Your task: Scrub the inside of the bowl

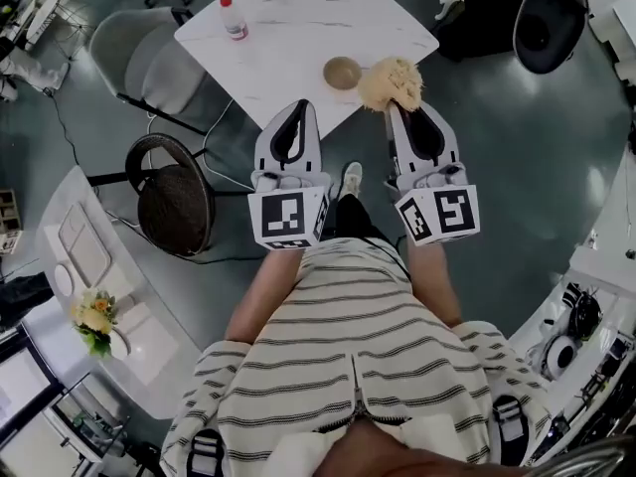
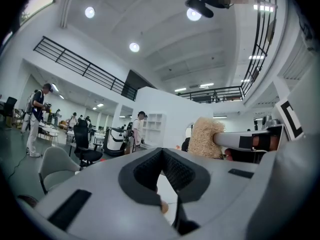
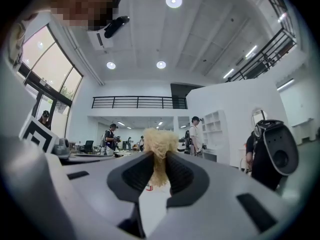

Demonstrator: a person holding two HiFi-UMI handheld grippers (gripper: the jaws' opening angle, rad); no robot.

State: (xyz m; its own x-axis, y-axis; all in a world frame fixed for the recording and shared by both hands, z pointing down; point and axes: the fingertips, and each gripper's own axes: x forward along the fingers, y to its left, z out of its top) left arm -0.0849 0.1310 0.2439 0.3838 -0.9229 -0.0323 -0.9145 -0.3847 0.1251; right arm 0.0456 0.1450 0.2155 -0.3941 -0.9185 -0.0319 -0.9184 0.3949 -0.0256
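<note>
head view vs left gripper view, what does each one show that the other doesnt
Only the head view plainly shows the bowl on the white table, plus the bottle. Only the left gripper view shows people across the hall and the ceiling lights. Both show the left gripper, jaws together and empty, and the tan scrubber clamped in the right gripper.

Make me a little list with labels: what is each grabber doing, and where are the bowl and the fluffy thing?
left gripper: shut, holding nothing
right gripper: shut on the scrubber
bowl: upright on the white table, near its edge
scrubber: beside the bowl, not inside it
bottle: standing on the table, apart from the bowl
scrubbing: not yet begun
</note>
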